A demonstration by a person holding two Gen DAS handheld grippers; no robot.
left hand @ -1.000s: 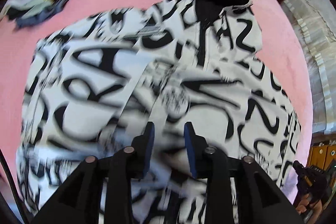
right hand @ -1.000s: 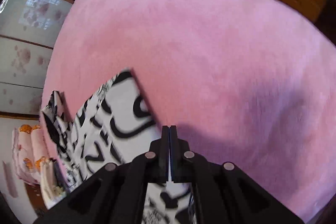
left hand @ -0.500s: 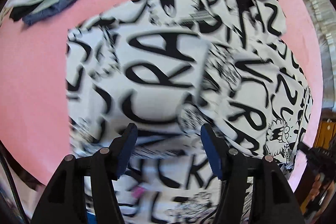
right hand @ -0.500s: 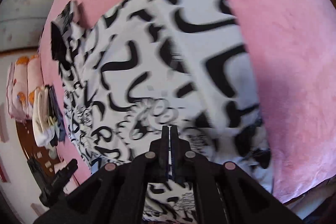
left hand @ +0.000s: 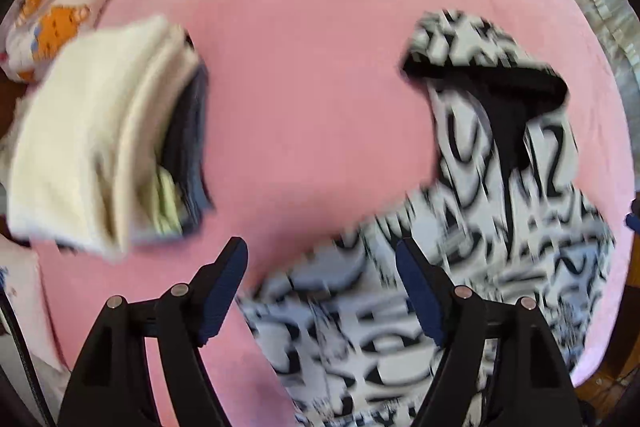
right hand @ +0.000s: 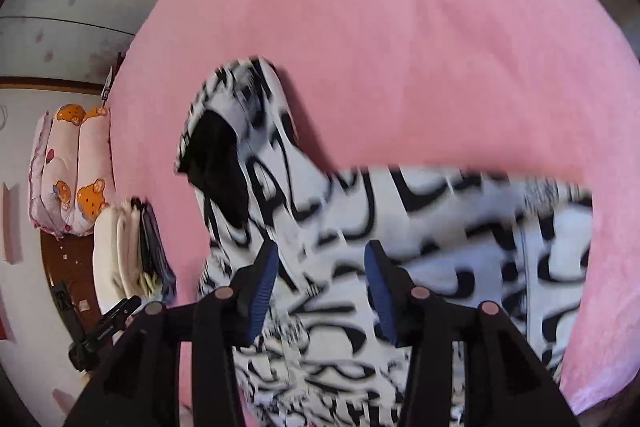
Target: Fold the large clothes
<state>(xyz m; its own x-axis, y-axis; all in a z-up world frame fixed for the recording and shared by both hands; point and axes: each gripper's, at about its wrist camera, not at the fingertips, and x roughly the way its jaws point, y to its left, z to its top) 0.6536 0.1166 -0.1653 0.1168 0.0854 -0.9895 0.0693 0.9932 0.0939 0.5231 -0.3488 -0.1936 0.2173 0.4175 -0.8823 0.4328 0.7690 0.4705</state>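
- Hoodie, white with black lettering, lies spread on the pink bed, under and ahead of both claws, blurred in both views.
- Left claw stands wide, its jaws have just been opening; nothing is pinched between them, only pink bed and the hoodie's edge show below the gap.
- Its blue pads hang clear of the cloth, the left one over bare pink, the right one over the print.
- Ahead and to the right of that claw, the black-lined hood lies at the garment's far end.
- Off to its left sits a stack of folded clothes, cream on top, dark layers under, well apart from the hoodie.
- Right claw is part open, its jaws have just been opening too; hoodie fabric shows beneath the gap, none gripped.
- Ahead-left of it the hood opening faces left.
- Far left of that claw, bear-print pillows lie at the bed's edge, beyond the folded stack.
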